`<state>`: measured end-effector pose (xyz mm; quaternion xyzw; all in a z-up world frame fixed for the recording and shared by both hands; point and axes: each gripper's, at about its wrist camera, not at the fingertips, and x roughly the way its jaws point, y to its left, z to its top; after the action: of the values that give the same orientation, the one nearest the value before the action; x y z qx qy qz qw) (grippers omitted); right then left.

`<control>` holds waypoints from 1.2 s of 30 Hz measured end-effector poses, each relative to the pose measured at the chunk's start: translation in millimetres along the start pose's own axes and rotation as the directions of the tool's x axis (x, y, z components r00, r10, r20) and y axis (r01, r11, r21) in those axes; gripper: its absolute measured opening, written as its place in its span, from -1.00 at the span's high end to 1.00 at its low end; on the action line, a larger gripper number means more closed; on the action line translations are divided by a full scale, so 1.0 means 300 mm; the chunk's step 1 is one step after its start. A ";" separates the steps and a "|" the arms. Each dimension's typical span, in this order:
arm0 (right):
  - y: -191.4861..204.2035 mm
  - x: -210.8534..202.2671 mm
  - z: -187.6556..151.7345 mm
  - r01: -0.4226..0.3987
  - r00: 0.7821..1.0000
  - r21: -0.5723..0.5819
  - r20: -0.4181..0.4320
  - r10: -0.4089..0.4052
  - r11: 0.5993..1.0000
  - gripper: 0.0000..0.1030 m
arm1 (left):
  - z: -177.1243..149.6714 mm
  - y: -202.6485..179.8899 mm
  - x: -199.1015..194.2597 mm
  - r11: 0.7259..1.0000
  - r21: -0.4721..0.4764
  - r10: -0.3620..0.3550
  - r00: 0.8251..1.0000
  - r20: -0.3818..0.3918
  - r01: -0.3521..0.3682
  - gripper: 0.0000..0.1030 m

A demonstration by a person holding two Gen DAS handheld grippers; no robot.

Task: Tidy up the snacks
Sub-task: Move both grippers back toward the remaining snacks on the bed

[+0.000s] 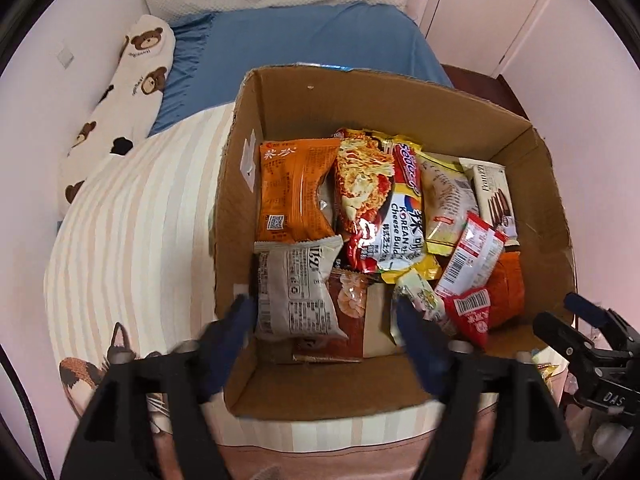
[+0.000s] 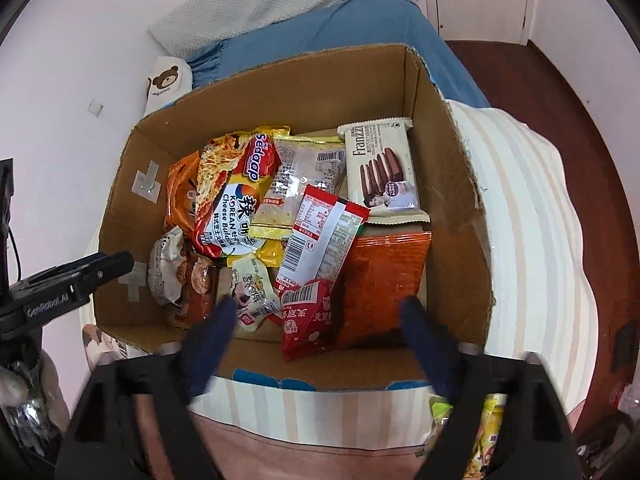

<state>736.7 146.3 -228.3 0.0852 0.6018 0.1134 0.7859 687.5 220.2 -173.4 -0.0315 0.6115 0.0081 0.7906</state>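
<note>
Snacks (image 1: 384,216) in cardboard box (image 1: 400,96) on striped bedspread (image 1: 132,216), pale walls, both grippers' jaws apart

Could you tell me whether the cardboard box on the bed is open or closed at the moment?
Open. The cardboard box has no flaps across its top, so the snack packets inside, such as the Franzzi wafer pack, show from above.

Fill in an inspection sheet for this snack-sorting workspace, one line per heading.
Surface: striped blanket on a bed, cardboard box resting on it.
Job's things: noodle packet, wafer pack, orange packet, red sachet and others, piled loosely inside the box.
Clutter: more packets outside, by the near edge.
Grippers: left claw and right claw both open, empty, above the box.
Cables: dark cord at the left edge.
Surroundings: bear pillow, blue sheet, wardrobe doors.
</note>
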 end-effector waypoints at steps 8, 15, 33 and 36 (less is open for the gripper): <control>0.034 -0.099 -0.052 0.058 0.993 -0.030 0.104 -0.055 0.998 -0.99 | -0.106 -0.037 -0.105 1.000 -0.003 0.008 0.996 0.092 -0.008 -0.85; 0.068 -0.229 -0.136 0.118 0.973 -0.034 0.204 -0.109 0.992 -0.99 | -0.197 -0.050 -0.219 0.999 -0.010 0.043 0.982 0.185 -0.042 -0.85; 0.169 -0.586 -0.392 0.149 0.906 -0.015 0.402 -0.130 0.989 -0.99 | -0.417 -0.084 -0.497 0.998 0.056 0.004 0.937 0.349 -0.026 -0.85; 0.165 -0.617 -0.421 0.128 0.905 -0.003 0.410 -0.116 0.992 -0.99 | -0.441 -0.094 -0.511 0.998 0.058 -0.009 0.936 0.352 -0.012 -0.84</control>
<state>564.6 141.5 -76.2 0.0574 0.4264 0.0528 0.9012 522.4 187.9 -57.1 -0.0054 0.4600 -0.0039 0.8879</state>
